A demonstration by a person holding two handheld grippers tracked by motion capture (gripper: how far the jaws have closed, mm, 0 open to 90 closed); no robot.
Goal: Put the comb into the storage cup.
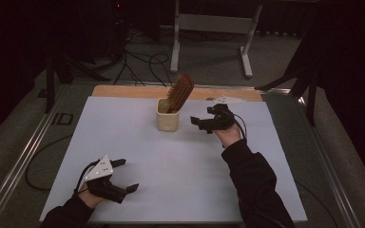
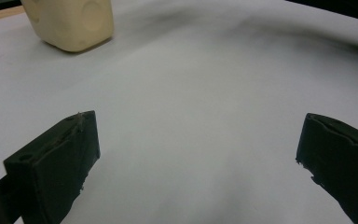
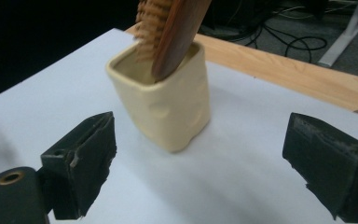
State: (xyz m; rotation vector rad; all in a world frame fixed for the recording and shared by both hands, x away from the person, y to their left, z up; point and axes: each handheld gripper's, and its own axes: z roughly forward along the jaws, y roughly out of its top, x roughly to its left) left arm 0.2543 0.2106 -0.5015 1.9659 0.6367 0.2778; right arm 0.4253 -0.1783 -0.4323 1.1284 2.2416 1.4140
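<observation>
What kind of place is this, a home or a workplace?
Probably a lab or recording workspace, not a home. A white sheet covers the table, loose cables lie on the grey floor, and a metal stand is behind. The hairbrush in its cup looks like a prop.

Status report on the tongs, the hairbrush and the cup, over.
Right tongs open, beside cream cup, not touching. Left tongs open, empty, near table edge. Wooden hairbrush stands tilted in cup. Nothing in the way.
</observation>
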